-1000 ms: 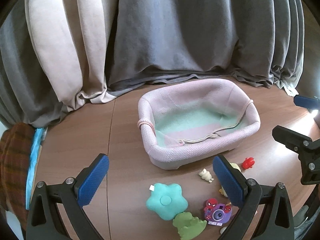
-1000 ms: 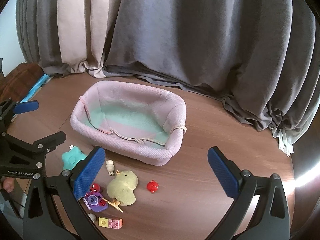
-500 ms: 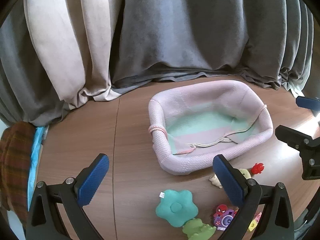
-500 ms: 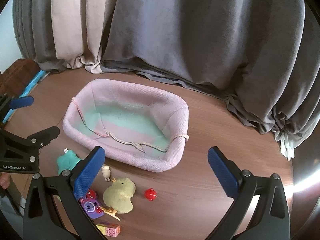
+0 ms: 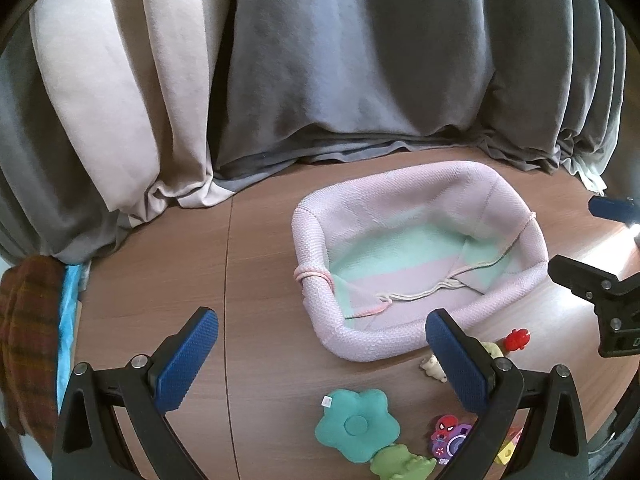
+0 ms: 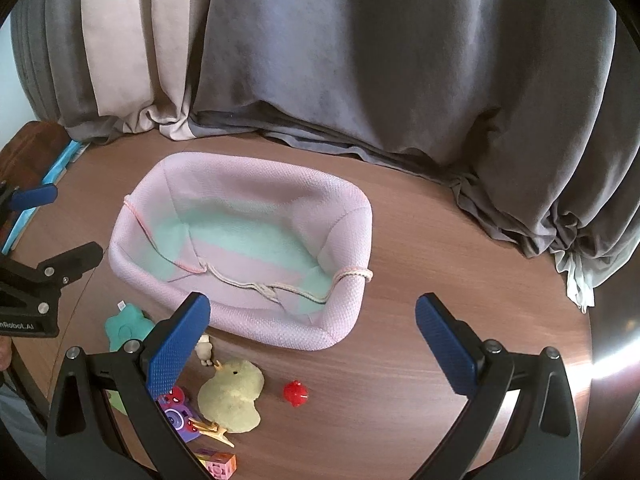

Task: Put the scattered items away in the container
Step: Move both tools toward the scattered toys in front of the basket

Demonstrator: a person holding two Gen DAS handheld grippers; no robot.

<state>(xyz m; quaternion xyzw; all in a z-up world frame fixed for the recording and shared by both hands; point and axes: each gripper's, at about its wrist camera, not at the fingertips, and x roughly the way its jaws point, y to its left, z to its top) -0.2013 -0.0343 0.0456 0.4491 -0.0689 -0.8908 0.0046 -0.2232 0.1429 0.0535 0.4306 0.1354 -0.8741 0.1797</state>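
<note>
- Grey and beige curtains [image 6: 360, 60] are seen behind a brown wooden table [image 6: 420, 240].
- A pink fabric basket [image 6: 276, 332] is set mid-table, empty.
- Toys are scattered before it: teal flower cushion [image 5: 357, 424], yellow plush duck [image 6: 234, 396], red toy [image 6: 296, 393].
- Left gripper [image 5: 322, 360] and right gripper [image 6: 312, 344] are held with jaws apart above the toys, nothing gripped.

Pink basket [image 6: 256, 332] with mint stripes, teal flower cushion [image 5: 357, 424], red toy [image 6: 295, 393], yellow duck [image 6: 233, 396].
</note>
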